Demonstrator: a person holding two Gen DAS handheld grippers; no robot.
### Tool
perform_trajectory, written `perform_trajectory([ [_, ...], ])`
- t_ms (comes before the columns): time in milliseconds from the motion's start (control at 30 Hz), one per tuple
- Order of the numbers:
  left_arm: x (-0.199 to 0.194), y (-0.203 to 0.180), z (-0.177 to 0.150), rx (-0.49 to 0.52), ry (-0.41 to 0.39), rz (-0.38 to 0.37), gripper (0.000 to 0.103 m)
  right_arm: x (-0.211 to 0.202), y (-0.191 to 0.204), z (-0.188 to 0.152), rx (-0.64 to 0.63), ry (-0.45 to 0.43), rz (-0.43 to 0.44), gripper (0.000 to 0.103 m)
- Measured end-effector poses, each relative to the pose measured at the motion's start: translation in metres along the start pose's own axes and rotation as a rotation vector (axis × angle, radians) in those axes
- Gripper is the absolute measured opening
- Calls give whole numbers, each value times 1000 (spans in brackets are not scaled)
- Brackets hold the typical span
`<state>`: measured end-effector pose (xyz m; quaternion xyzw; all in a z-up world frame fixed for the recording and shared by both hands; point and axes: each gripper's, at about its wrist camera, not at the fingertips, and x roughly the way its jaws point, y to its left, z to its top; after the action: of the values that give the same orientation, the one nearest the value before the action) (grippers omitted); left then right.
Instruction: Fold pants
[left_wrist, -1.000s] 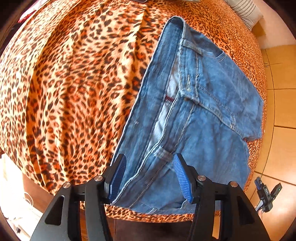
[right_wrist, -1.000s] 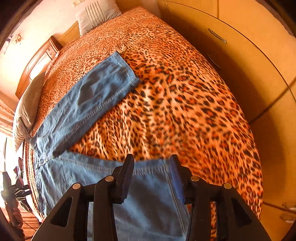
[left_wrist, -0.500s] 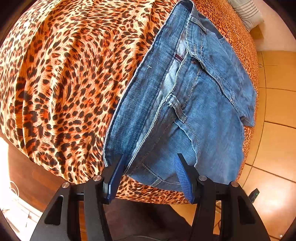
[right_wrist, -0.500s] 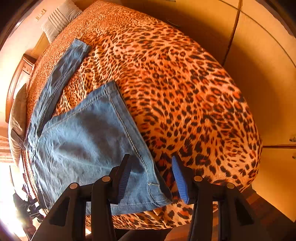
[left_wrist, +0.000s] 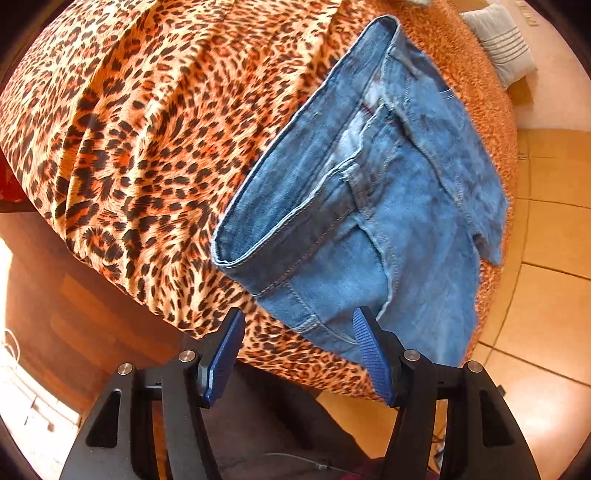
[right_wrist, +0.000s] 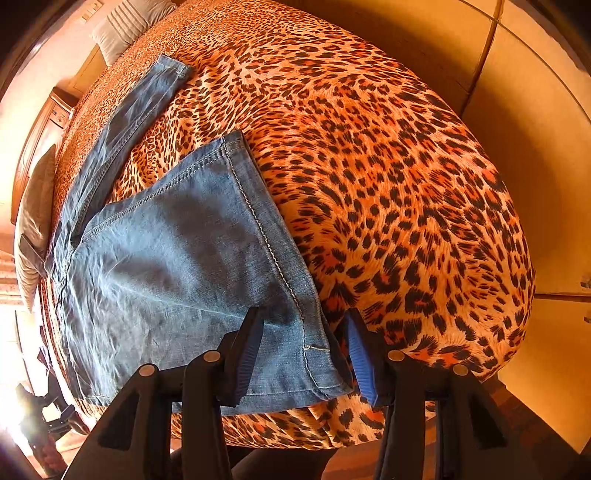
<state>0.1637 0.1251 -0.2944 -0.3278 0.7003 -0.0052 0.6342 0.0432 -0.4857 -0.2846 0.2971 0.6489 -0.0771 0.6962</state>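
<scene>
Both tools drifted toward bed edge — left tool (left_wrist: 297, 354) widening, empty; right tool (right_wrist: 303, 354) spread, straddling denim hem (right_wrist: 314, 354).

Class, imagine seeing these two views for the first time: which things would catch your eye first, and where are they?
The loud leopard-print bedspread fills both views. On it lie blue jeans, waistband near the left claw, one leg's hem corner between the open jaws of the right claw. A striped pillow sits at the bed's far end.
</scene>
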Motion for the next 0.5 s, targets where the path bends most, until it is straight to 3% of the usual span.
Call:
perform_trajectory([
  [167,31,3,11,-60,31,-32,55,6,7,-1,-32,9,-8,49],
  [233,36,-6,17,-38,16,25,31,6,11,-2,-70,4,-18,42],
  [267,39,-10,19,-27,14,35,20,6,13,-2,-95,8,-35,20],
  [300,37,-12,18,-29,15,41,18,6,16,-2,-116,14,-50,5],
  [400,28,-13,13,-10,-3,70,15,-6,12,0,-108,-25,-34,5],
  [500,37,-5,9,-31,48,112,16,4,1,1,-82,17,-44,6],
])
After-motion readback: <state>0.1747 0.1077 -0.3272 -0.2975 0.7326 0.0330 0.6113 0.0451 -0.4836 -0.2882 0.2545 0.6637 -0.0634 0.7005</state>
